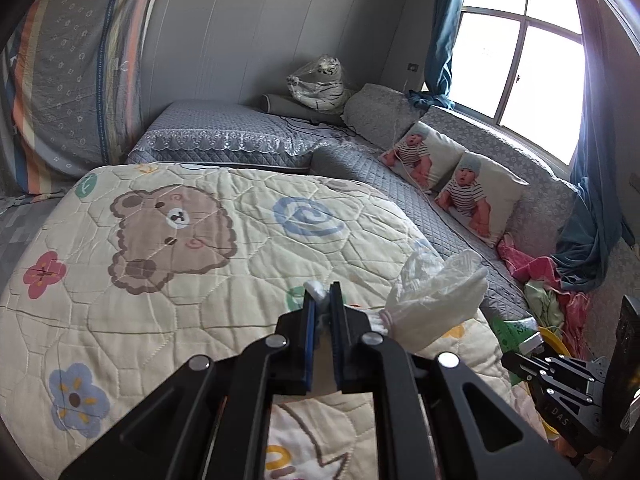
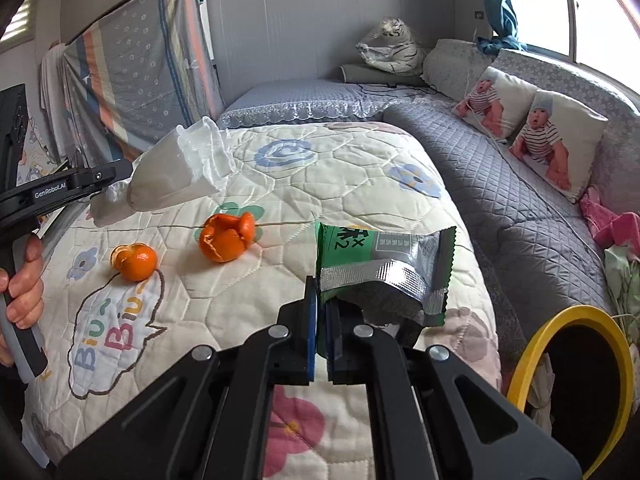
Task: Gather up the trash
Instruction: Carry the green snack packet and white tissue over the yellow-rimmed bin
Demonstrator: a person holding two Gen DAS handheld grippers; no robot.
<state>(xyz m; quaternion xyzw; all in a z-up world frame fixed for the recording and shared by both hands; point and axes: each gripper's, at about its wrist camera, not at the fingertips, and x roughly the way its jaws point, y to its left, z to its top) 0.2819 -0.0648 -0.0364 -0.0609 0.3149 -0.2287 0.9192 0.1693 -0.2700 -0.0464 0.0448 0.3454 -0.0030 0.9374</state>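
My left gripper (image 1: 323, 300) is shut on a pinched end of a white crinkled wrapper (image 1: 436, 292), which hangs off to its right above the cartoon quilt (image 1: 200, 280). The right wrist view shows that gripper (image 2: 116, 180) at the left, a hand (image 2: 24, 276) on its handle and the white wrapper (image 2: 180, 168) sticking out. My right gripper (image 2: 322, 292) is shut on the edge of a green and silver snack packet (image 2: 384, 268), lifted off the quilt (image 2: 320, 168). Two orange tangerine peels (image 2: 138, 262) (image 2: 228, 238) lie on the quilt to its left.
A black bin with a yellow rim (image 2: 532, 344) stands low at the right, beside the bed. A grey quilted sofa (image 2: 500, 184) with two baby-print cushions (image 2: 560, 148) runs along the window. Pink and green cloths (image 2: 612, 228) are piled at its near end.
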